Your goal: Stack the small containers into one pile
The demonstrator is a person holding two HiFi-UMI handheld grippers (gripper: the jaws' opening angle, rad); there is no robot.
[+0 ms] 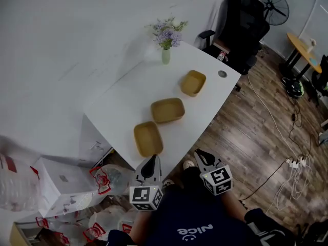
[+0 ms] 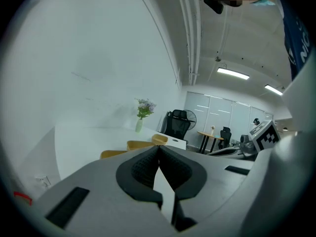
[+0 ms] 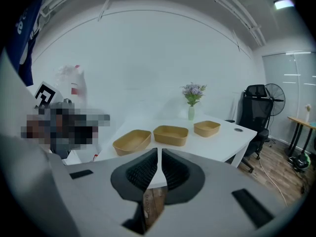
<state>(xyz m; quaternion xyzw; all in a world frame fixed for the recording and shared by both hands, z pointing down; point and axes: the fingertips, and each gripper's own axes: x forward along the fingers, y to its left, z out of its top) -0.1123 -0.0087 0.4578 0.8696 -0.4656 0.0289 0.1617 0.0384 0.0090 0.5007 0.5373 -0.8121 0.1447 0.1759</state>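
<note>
White wall point(image 1: 77, 35), wood floor point(image 1: 256, 132), white table point(image 1: 128, 94), black office chair point(image 1: 246, 24), standing fan point(image 1: 270, 4)

Left gripper point(image 1: 149, 169) and right gripper point(image 1: 201, 158), both empty with jaws closed, held side by side at the person's front.

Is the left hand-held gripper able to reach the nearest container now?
Probably yes: the left hand-held gripper hangs just short of the nearest container, with only table surface between them. Its jaws are shut and must open first.
</note>
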